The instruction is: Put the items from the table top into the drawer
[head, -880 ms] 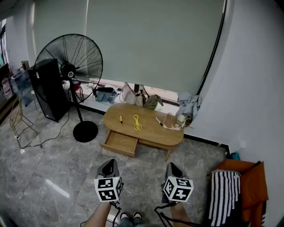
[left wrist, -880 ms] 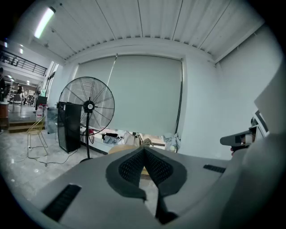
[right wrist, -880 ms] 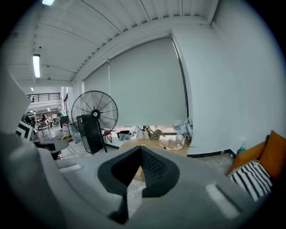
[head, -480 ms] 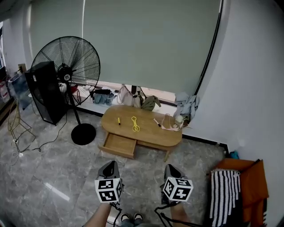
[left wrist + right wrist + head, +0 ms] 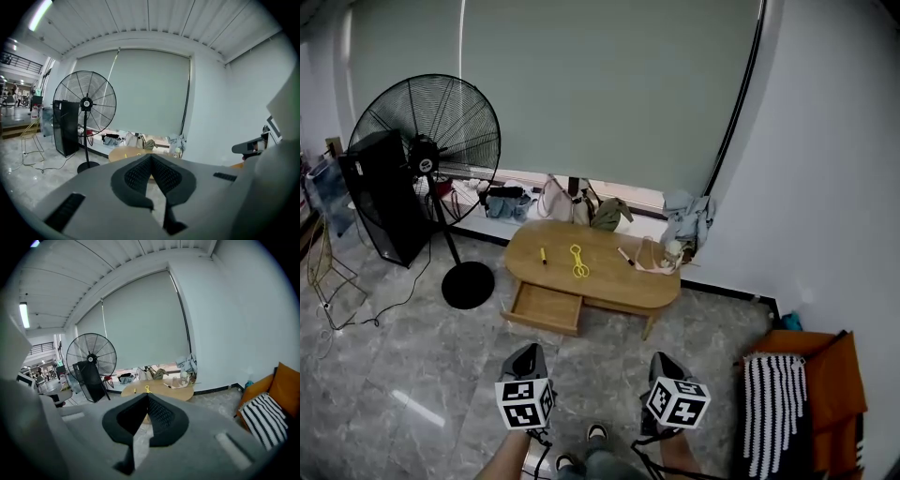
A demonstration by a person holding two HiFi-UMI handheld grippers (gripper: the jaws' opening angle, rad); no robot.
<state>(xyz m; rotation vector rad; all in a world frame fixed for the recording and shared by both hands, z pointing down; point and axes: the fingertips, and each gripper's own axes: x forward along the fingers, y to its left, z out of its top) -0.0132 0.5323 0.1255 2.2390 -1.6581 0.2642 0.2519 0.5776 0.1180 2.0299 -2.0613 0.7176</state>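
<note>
Nearest the camera, 2 hand-held grippers point forward and slightly down over a grey marble floor. The left gripper (image 5: pixel 529 349) has its jaws pressed together with nothing between them. The right gripper (image 5: pixel 662 359) is likewise closed tight and empty. Just below them, the toe of the person's shoe (image 5: pixel 596 432) shows. At the right, a striped cushion (image 5: pixel 772 405) lies against an orange seat (image 5: pixel 830 389).

Well beyond the grippers stands a low oval wooden table (image 5: pixel 609 284), its drawer (image 5: pixel 544 307) pulled open at the front left. On the table top lie a short yellow marker (image 5: pixel 542 254), a yellow clip-like item (image 5: pixel 577 262), a dark pen (image 5: pixel 625 256) and a pinkish bundle (image 5: pixel 656 258) at the right end.

Left of the table stand a large black pedestal fan (image 5: pixel 427 150) and a black cabinet (image 5: pixel 382 197). Farthest back, bags and clothes sit along the sill under a grey roller blind (image 5: pixel 600 84).
</note>
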